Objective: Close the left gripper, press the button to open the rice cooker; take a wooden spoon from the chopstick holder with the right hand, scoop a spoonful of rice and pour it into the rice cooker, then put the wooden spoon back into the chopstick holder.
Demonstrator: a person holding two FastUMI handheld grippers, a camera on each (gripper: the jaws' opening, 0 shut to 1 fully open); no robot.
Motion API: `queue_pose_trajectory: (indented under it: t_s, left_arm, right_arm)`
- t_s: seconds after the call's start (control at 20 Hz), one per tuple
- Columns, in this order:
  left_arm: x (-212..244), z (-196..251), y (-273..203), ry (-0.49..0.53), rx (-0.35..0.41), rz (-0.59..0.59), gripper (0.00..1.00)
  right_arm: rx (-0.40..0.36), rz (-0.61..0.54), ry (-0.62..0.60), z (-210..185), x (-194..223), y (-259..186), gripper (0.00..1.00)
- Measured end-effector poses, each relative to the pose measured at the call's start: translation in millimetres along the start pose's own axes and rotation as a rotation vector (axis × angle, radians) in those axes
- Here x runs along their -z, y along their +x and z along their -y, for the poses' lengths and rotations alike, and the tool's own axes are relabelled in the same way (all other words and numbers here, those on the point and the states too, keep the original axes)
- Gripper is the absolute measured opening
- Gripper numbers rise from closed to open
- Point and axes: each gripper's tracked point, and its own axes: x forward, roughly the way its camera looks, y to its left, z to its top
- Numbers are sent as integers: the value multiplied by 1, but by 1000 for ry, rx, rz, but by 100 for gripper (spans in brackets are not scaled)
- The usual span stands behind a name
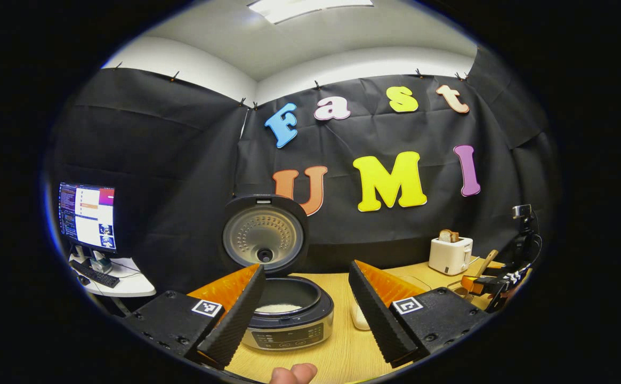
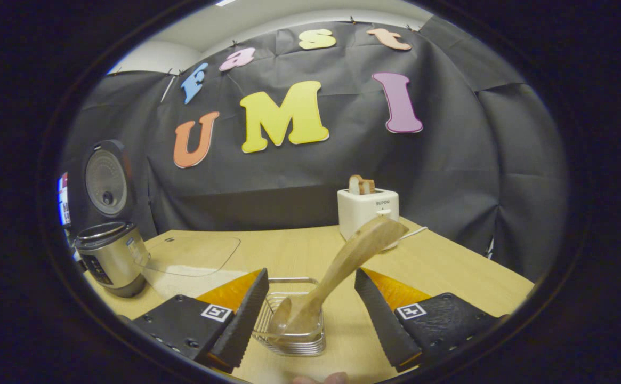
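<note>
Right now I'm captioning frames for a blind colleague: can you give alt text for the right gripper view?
A wooden spoon leans out of a wire chopstick holder on the table, between the fingers of the open right claw. Behind stands a white toaster holding bread; at far left, the rice cooker with its lid up.

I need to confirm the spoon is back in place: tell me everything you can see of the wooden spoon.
The wooden spoon looks like pale, smooth, one-piece wood. It stands tilted in the wire chopstick holder, one end down inside, the broad end leaning up and right toward the toaster. The right gripper is open around it, its fingers apart from the spoon.
</note>
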Motion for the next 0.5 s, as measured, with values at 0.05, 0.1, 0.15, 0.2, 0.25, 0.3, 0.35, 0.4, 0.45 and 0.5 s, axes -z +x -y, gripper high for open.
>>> queue_pose_trajectory:
  t_s: [0.05,0.1,0.15,0.2,0.25,0.3,0.35,0.4,0.45,0.5]
  left_arm:
    - [-2,3,0,-2,-5,6,100]
    - [-4,9,-1,-4,-9,6,100]
    - [-5,15,-1,2,-13,10,100]
    - [-6,18,-1,14,-24,14,100]
    - [-5,17,-2,27,-52,16,99]
    - [-4,15,-2,35,-75,10,99]
    - [-3,14,0,38,-91,0,99]
    - [-6,16,5,45,-93,-3,99]
    - [-11,15,10,63,-102,-13,99]
    - [-16,10,16,80,-113,-23,99]
  right_arm:
    - [-5,3,1,2,1,-8,96]
    - [-14,1,0,3,4,-16,96]
    - [-21,-5,-7,4,6,-24,95]
    - [-30,-10,-24,5,8,-36,91]
    - [-25,-11,-36,9,7,-45,91]
    - [-15,-11,-45,13,4,-53,91]
    - [-24,-9,-48,12,2,-61,95]
    - [-39,-5,-49,10,-1,-68,93]
    - [-54,2,-52,8,-5,-73,92]
    - [-69,10,-56,7,-9,-77,96]
